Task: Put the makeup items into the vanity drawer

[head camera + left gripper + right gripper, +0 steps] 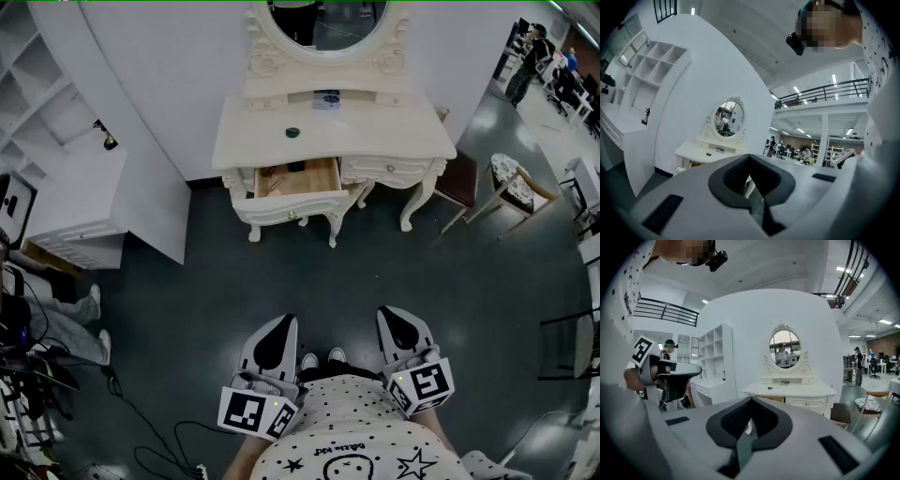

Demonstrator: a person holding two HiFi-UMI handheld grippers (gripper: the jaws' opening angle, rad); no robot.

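Head view: approach stage, well back from vanity [375,131] with open drawer [314,174] (dark item [293,132] atop). Left gripper [279,328], right gripper [398,323] closed, empty. Next, likely: step closer, open, grasp.

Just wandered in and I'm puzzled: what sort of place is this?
Probably a staged bedroom corner inside a large open workshop or office: a white vanity with oval mirror and open drawer stands against a curved wall, while people at desks and a mezzanine railing show beyond.

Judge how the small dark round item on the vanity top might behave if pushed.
The small dark round item looks low and tiny, so probably light and unlikely to tip. On the smooth vanity top it may slide easily.
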